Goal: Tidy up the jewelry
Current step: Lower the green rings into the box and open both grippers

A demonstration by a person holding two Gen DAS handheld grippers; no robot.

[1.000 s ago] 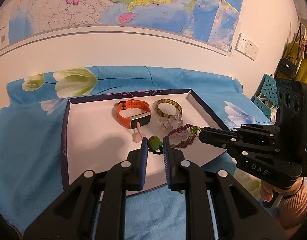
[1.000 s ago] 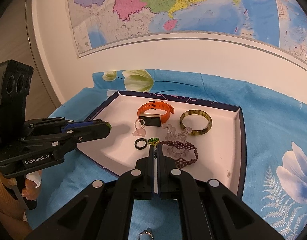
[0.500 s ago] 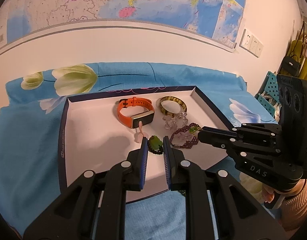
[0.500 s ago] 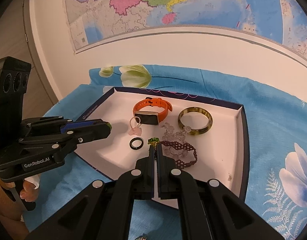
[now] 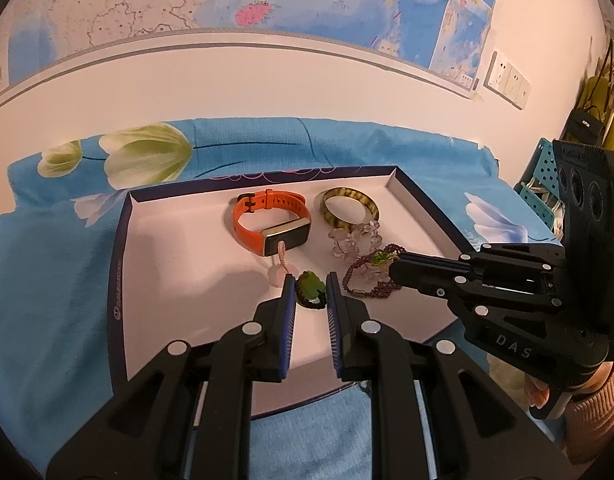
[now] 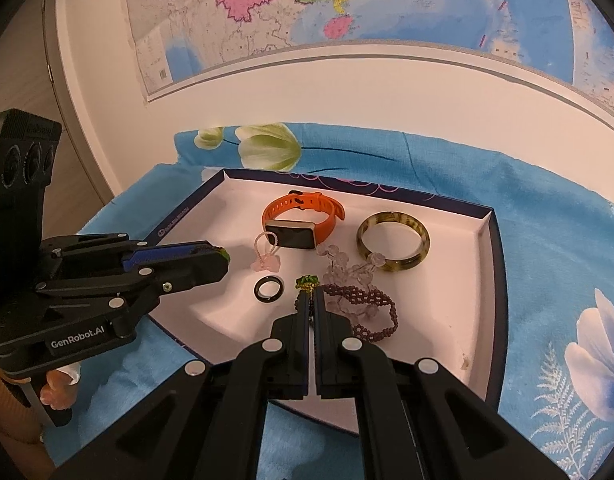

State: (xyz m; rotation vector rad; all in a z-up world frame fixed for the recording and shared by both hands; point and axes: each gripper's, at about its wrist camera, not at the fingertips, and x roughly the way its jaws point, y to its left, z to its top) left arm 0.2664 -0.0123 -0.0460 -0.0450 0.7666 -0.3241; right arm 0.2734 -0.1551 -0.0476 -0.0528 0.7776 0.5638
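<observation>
A white tray with a dark blue rim (image 5: 117, 280) (image 6: 495, 280) holds an orange watch band (image 5: 273, 220) (image 6: 303, 220), a mottled amber bangle (image 5: 351, 210) (image 6: 393, 244), a clear bead bracelet (image 6: 347, 268), a purple bead bracelet (image 5: 367, 280) (image 6: 371, 308), a pink charm (image 6: 267, 262) and a black ring (image 6: 269, 289). My left gripper (image 5: 311, 287) (image 6: 223, 258) hangs over the tray's middle, shut on a small green stone (image 5: 310, 283). Beside the purple bracelet, my right gripper (image 6: 310, 300) (image 5: 393, 268) is shut on a tiny green-and-gold piece (image 6: 307, 281).
The tray lies on a blue cloth with white flowers (image 5: 47, 280) (image 6: 567, 280). A wall with a large map (image 5: 307, 0) rises right behind it. At the far right are wall sockets (image 5: 507, 80) and a teal rack (image 5: 541, 184). A person's hand (image 6: 59, 392) grips each handle.
Both grippers keep their holds and stay almost where they were. The tray only drifts slightly in both views.
</observation>
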